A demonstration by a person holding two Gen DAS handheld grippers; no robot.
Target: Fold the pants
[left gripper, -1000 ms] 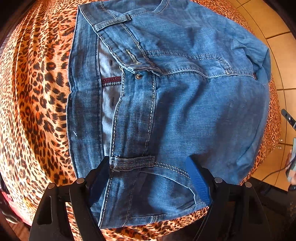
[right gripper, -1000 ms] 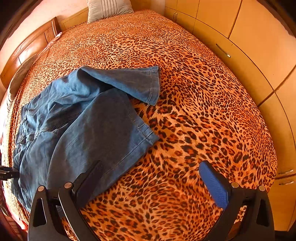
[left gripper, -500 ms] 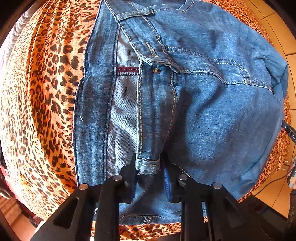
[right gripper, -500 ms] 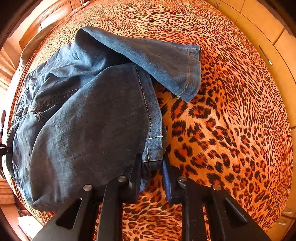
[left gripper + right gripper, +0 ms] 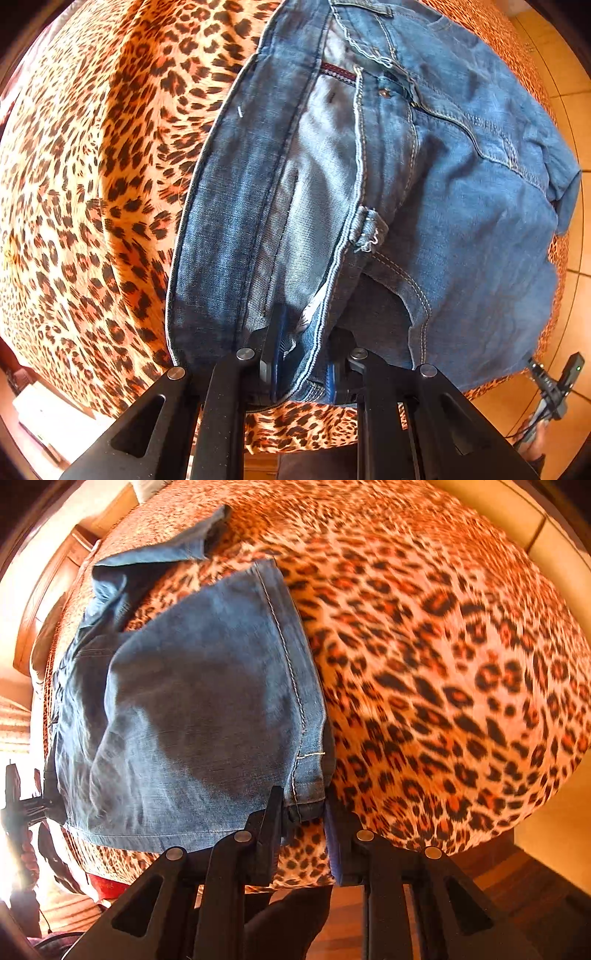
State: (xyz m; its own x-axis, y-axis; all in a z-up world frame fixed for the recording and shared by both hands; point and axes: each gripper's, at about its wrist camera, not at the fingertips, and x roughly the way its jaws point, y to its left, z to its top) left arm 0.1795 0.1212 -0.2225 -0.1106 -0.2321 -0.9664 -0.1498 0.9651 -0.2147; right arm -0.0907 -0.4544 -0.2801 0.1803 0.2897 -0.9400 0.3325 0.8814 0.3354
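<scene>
Black fingers [image 5: 275,343], blue pads, silver screws, maybe rivets.

My feeds glow in warm sunlight; glare whitens the right view's left edge, the bedspread [image 5: 443,657] there smears, edges bulge.

Blue denim pants [image 5: 461,192] lie on my bed [image 5: 92,184], waistband open at its near edge, pale lining showing; one leg hem [image 5: 306,775] lifted at the near edge, other leg [image 5: 166,550] farther in.
</scene>
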